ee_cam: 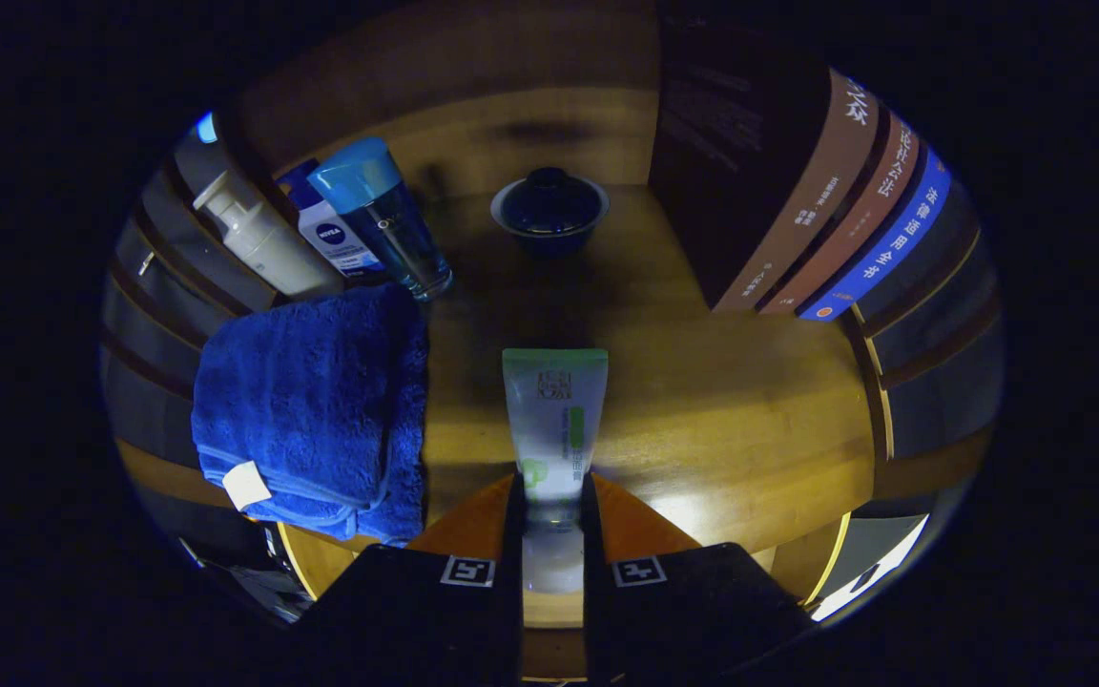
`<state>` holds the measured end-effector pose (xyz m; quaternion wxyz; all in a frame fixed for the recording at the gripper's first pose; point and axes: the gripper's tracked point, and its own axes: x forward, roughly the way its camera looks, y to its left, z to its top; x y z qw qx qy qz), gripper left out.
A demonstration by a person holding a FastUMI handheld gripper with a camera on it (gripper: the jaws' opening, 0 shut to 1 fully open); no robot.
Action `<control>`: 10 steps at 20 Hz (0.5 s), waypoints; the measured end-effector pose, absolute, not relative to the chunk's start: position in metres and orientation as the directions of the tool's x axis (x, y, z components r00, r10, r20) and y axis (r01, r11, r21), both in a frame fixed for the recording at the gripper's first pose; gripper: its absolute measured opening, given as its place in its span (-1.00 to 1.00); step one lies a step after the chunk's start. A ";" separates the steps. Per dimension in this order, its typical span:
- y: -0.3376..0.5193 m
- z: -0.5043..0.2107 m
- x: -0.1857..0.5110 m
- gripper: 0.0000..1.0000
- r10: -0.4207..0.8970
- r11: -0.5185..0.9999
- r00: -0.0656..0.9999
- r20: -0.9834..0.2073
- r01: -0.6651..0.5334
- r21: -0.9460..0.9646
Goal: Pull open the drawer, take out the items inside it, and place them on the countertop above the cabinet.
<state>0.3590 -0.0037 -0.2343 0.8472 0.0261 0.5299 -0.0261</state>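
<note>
Between the two fingers of the gripper [551, 520] sits the white squeeze tube with a green crimped end and green markings [554, 420], and both fingers are pressed against its lower body, pinching it near the cap end. That tube runs straight ahead from the fingers, crimped end farthest out, over the wooden countertop [740, 420]; whether it touches the wood or hangs just above it, I cannot tell.

Off to the left of the tube, near the countertop's left edge, lies a folded blue terry towel with a small white tag [311, 405], apart from the tube with bare wood between them. Behind the towel, toward the back left corner, three bottles stand close together: a white pump bottle [259, 239], a white bottle with a dark blue round logo [332, 237] and a clear blue-tinted bottle with a light blue cap [387, 219].

Straight beyond the tube's crimped end, well apart from it and close to the back edge, a dark blue lidded ceramic bowl [549, 210] sits upright. Along the right side, a row of upright books with brown and blue spines [836, 210] stands against the back right corner. Warm light pools on the wood just right of the fingers.
</note>
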 end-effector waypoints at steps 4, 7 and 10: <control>-0.005 -0.238 0.360 -0.25 -0.033 0.998 0.429 -0.903 0.066 -0.006; -0.003 -0.237 0.357 0.22 -0.036 0.998 0.433 -0.901 0.062 -0.010; 0.002 -0.230 0.350 0.70 -0.017 0.998 0.457 -0.889 0.055 0.010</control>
